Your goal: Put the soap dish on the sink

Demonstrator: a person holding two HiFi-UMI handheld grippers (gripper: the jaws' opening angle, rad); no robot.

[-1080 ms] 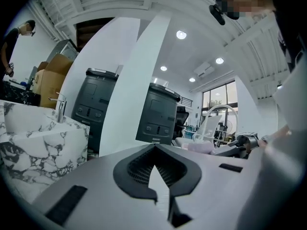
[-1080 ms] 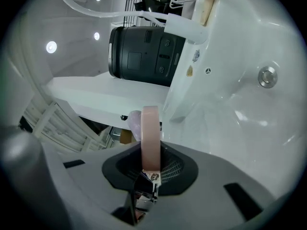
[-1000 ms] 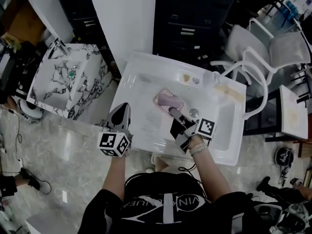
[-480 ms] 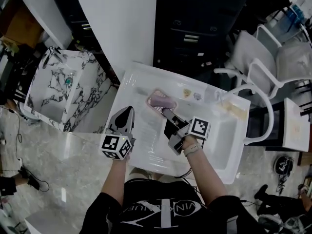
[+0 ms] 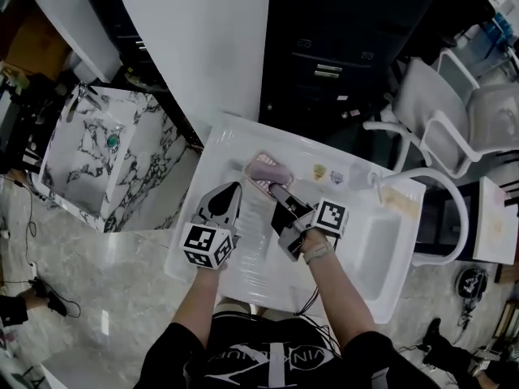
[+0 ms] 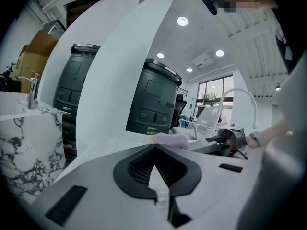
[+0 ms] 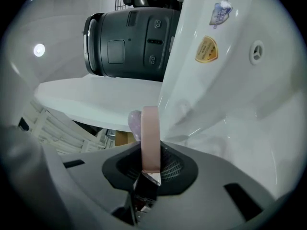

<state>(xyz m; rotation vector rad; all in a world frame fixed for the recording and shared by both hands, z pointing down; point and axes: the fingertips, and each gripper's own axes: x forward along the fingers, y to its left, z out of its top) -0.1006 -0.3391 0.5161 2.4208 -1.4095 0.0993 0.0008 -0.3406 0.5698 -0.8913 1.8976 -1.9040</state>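
Left gripper [image 5: 233,191], jaws together and empty, waited beside the right gripper [image 5: 276,190], which pinched the rim of the pink soap dish [image 7: 150,133] with the soap [image 7: 135,123] aboard. Placing step: the dish was at the rear ledge of the white sink [image 5: 243,258], contact unclear. Next — lower level, then release.
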